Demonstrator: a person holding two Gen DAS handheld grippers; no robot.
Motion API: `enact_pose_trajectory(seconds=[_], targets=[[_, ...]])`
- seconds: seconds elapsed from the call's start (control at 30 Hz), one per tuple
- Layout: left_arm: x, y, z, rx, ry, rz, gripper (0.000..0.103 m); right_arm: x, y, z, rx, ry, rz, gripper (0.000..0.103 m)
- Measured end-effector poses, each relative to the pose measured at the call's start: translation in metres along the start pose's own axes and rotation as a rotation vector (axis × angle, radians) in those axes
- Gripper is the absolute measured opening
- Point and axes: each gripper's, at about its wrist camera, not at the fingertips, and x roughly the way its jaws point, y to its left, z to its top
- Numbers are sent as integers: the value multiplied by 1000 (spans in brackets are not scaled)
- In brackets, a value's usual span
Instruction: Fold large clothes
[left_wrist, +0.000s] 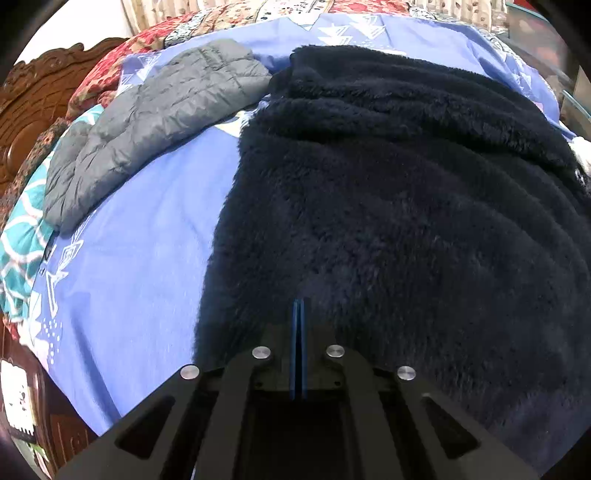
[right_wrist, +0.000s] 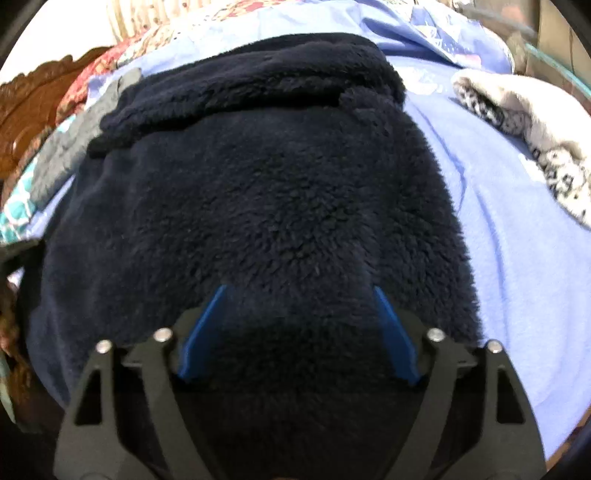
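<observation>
A large dark navy fleece garment (left_wrist: 388, 206) lies spread on the blue bed sheet (left_wrist: 140, 266); it also fills the right wrist view (right_wrist: 258, 192), with a folded band across its far end. My left gripper (left_wrist: 298, 301) is shut, its blue pads pressed together with nothing between them, just above the garment's near left part. My right gripper (right_wrist: 299, 288) is open, its blue fingers (right_wrist: 391, 328) spread wide over the garment's near edge, with fleece bulging between them.
A grey quilted jacket (left_wrist: 147, 122) lies folded at the left on the sheet. A white patterned fleece (right_wrist: 528, 136) lies at the right. A carved wooden headboard (left_wrist: 33, 99) stands at the far left, with a red floral blanket (left_wrist: 122, 66) beyond.
</observation>
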Motion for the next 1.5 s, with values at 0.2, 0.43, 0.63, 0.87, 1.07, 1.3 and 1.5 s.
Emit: enact_pose_trajectory(seconds=[0.2,0.43,0.63,0.87,1.07,1.3,1.5], targets=[[3,-4,-7,6,-6,23,25,3,3,-3,3,-23,35,91],[10,-6,-13,11,-7,25,25,4,5,-6,-29,-55,25,92],[13,-5,-19,-10,-28,-8,26,6,7,-10,-47,-85,-1,92],[15,-5,-26,27,-94,-15,26,8,10,-9,-65,-94,-25,92],[16,-5,-28,32,-106,-31,26,8,11,-7,-71,-88,-42,92],[16,-2,-26,31,-112,-44,26,8,13,-9,-76,-85,-46,92],[17,-1,-28,33,-117,-47,26,7,14,-10,-76,-88,-47,92]])
